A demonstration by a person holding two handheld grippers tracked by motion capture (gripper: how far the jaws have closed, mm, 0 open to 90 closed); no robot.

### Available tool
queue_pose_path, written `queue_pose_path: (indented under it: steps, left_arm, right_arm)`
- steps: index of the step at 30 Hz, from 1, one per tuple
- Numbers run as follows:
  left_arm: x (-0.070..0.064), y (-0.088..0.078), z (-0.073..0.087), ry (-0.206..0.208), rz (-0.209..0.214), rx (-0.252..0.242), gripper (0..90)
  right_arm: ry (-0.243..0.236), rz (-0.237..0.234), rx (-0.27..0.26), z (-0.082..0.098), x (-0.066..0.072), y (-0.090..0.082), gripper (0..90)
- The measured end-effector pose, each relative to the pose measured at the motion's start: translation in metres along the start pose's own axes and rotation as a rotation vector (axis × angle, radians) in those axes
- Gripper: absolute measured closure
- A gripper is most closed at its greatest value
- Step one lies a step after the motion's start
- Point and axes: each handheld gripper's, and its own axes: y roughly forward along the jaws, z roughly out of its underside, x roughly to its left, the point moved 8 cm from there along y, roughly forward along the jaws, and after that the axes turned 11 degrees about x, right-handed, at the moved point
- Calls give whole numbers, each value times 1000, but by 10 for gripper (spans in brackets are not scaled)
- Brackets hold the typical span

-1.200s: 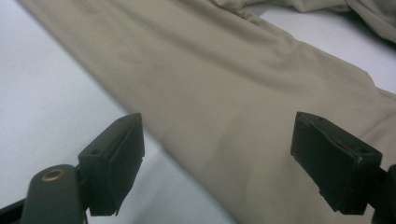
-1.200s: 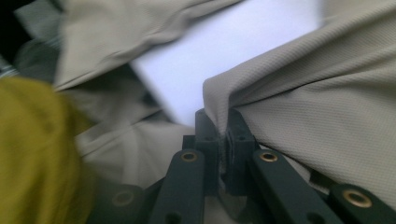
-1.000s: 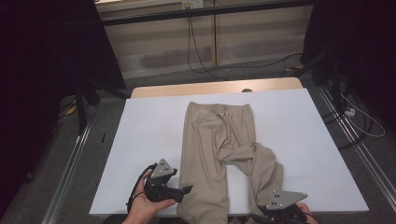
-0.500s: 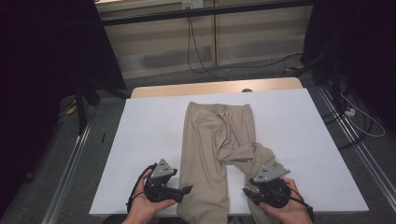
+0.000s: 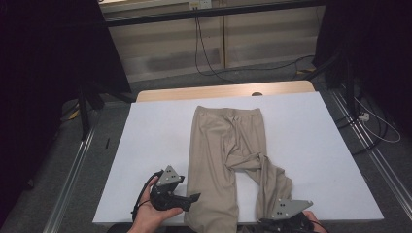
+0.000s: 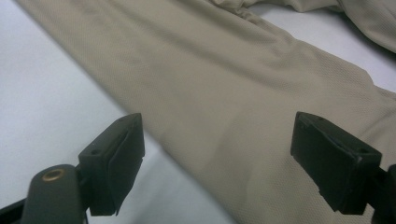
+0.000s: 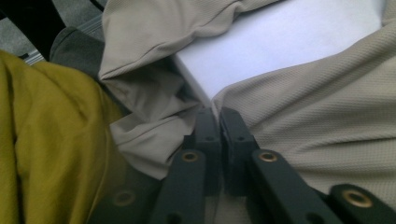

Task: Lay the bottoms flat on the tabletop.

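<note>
Trousers [image 5: 225,145] flat on table [image 5: 155,141] | left gripper [image 6: 217,154] fingers wide apart | right gripper [image 7: 219,122] fingers just closed, pinching hem

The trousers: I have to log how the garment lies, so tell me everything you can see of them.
The trousers are beige, of a fine knit-looking fabric, and lie on the white table with the waistband at the far side. One leg runs straight toward the near edge; the other is crumpled and twisted, and both leg ends hang over that edge. The right gripper has just been closing, and its jaws now pinch the fabric of the crumpled leg at the table edge. The left gripper stands open over the straight leg.
</note>
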Motion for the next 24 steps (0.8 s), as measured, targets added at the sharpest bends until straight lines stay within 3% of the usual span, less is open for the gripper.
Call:
queue_pose_path:
  steps: [3,4,8,12,14,16,17,19,24]
  left_arm:
    - [0,1,0,3,-1,11,179]
    - [-1,1,0,4,0,6,179]
    - [-1,2,0,-5,5,5,179]
    - [0,0,0,5,1,8,179]
    - [0,0,0,3,1,1,179]
    - [-1,0,0,-5,4,-2,179]
    - [-1,0,0,-6,4,-2,179]
    - [-1,0,0,-4,0,-2,179]
    - [-2,0,-1,-5,1,-4,187]
  right_arm:
    - [51,51,-61,-10,-15,-7,591]
    - [70,63,-73,-13,-21,-9,558]
    - [119,115,-90,-26,-49,-6,493]
    - [108,133,-59,-35,-59,8,488]
    - [86,151,-24,-34,-60,16,580]
    - [68,143,-33,-33,-55,15,808]
    - [64,122,-32,-31,-51,14,869]
    - [55,125,-31,-29,-44,13,892]
    - [15,59,-18,-19,-20,9,894]
